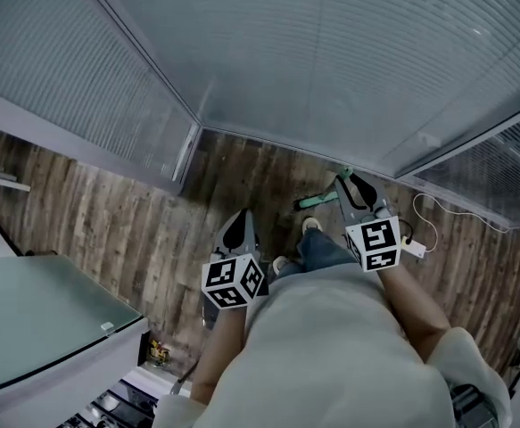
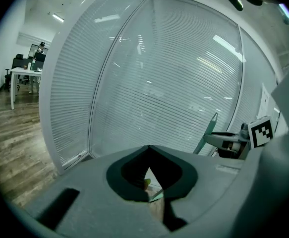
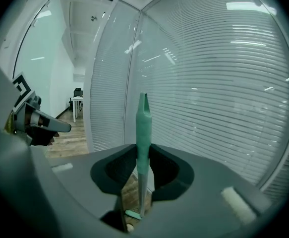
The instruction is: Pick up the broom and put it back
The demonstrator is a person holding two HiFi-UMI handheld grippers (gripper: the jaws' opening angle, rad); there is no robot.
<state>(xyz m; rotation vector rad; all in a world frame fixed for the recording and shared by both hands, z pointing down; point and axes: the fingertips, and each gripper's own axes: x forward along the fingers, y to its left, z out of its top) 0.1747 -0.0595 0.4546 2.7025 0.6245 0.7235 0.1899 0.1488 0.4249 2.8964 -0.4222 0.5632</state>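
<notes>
Right gripper view: my right hand-held gripper [image 3: 143, 150] pinches the green broom [image 3: 143, 120] by its handle, upright at frame centre.
Left hand-held gripper [image 2: 148, 148]: jaws pressed together, nothing between them.
Done: pickup, I judge; the broom is off the wood floor [image 1: 126, 221].
Left: putting it back; I see no obvious storage spot.

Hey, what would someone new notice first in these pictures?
The mint-green broom handle sticks up between the jaws of the right gripper, which is clamped on it. The left gripper beside it holds nothing. Ahead, glass walls with blinds meet in a corner above the wood floor.
</notes>
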